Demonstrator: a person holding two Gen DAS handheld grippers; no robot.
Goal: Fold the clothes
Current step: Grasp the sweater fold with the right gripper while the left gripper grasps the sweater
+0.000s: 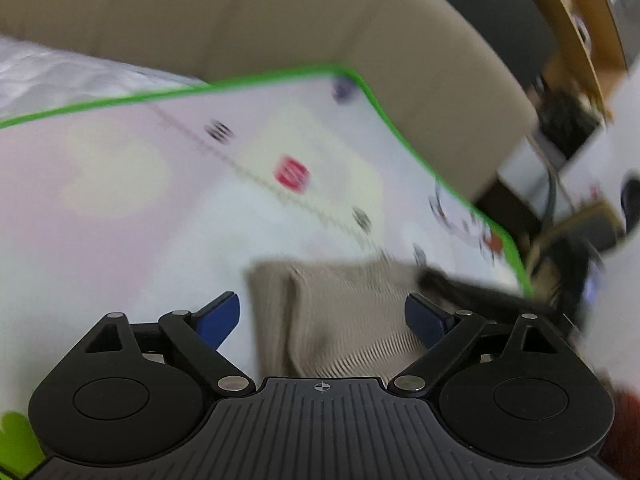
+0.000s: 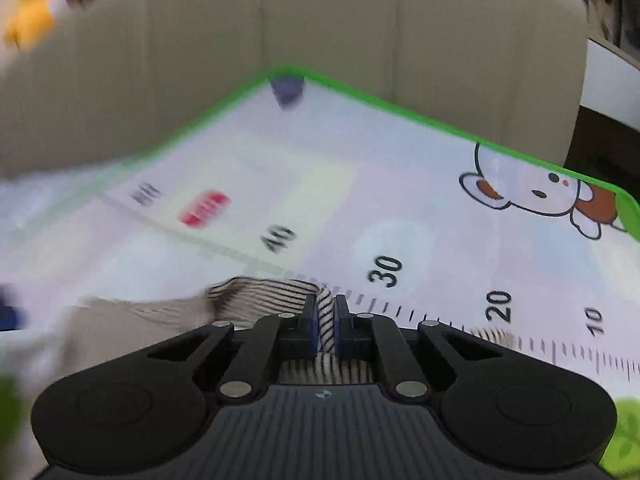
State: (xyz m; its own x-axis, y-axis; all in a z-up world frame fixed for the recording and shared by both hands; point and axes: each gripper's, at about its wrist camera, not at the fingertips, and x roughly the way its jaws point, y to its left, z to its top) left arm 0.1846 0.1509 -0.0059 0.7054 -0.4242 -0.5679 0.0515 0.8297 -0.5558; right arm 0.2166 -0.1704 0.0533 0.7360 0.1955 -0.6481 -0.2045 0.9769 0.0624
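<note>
The left gripper (image 1: 322, 314) has its two blue-tipped fingers (image 1: 218, 318) spread wide apart, and nothing is between them. It hovers low and points forward. The right gripper (image 2: 327, 326) has its fingers (image 2: 310, 326) pressed together, with a fold of striped cloth (image 2: 326, 320) pinched between the pads. It also points forward, held low.

You see a beige striped ribbed-knit cloth garment (image 2: 276, 292), a glossy printed green-edged plastic mat (image 2: 400, 200), matt black plastic grippers w/ metal pins.
</note>
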